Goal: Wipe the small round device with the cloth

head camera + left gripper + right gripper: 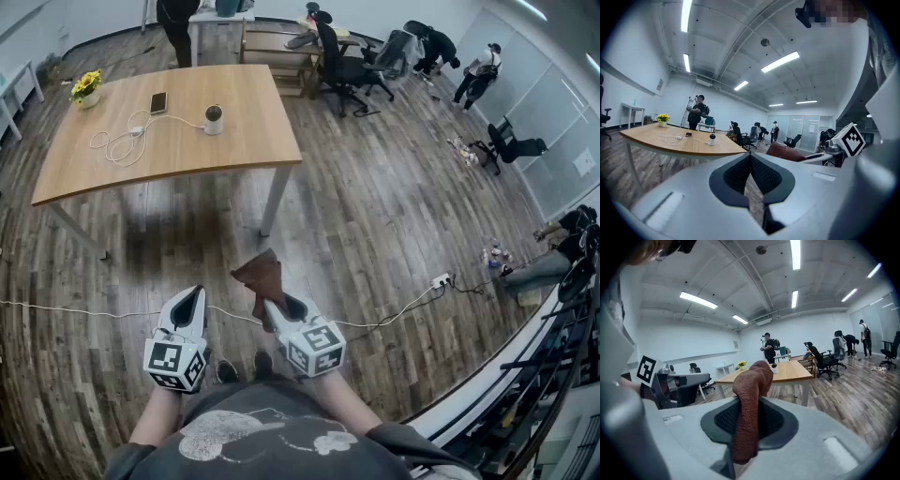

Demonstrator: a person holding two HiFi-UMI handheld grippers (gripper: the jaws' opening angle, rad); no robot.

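1. Right claw (749, 426): clenched on 1 brown cloth (751, 394). The cloth rises from between the jaws, its top folded over and its lower end hanging below the pads.
2. Left claw (750, 180): jaws drawn together with nothing between them. It is level with the right claw and just to its left, over the wooden floor (375, 234).
3. Small round device (214, 119): white with a dark top. It stands upright on the wooden table (248, 141), well ahead of both claws and apart from the cloth.
4. White cable (122, 142): runs left from the device.
5. Phone (158, 102) and yellow flowers (86, 86): on the table, farther left.
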